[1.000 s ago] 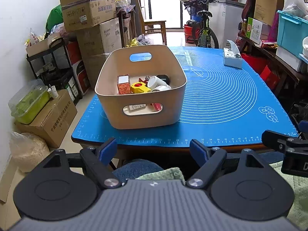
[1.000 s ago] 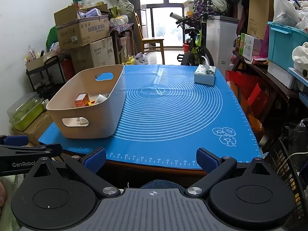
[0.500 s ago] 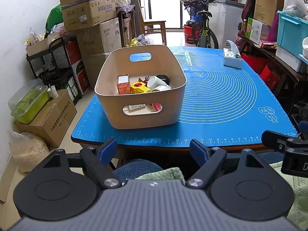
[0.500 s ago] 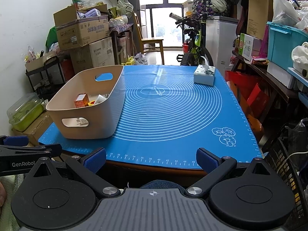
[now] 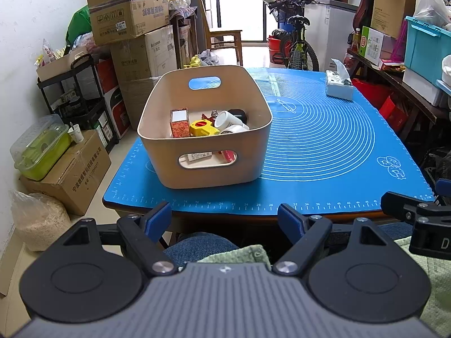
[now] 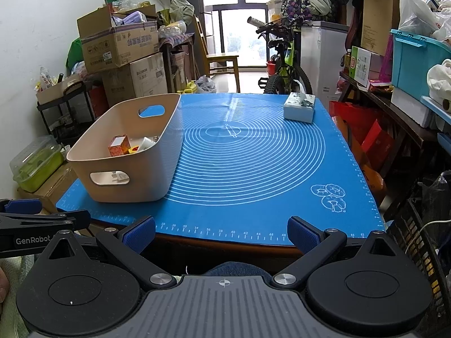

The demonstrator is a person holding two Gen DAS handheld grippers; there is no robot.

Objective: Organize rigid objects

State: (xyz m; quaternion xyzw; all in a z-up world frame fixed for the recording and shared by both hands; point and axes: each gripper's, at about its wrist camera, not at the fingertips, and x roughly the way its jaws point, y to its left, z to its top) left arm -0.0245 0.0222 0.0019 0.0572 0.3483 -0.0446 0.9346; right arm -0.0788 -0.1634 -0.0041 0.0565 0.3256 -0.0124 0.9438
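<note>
Beige bin [image 5: 203, 169] holds patterned box [image 5: 179, 124], yellow block [image 5: 201, 128], white cup [image 5: 225, 119].

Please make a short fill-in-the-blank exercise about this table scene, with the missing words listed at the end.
1. The small objects, such as the yellow item, lie inside the beige ____.
2. The bin stands on a mat whose colour is ____.
3. The tissue box sits near the mat's ____ right corner.
4. Both the left tool and the right tool hold ____ between their fingers.

Missing words: bin; blue; far; nothing
</note>
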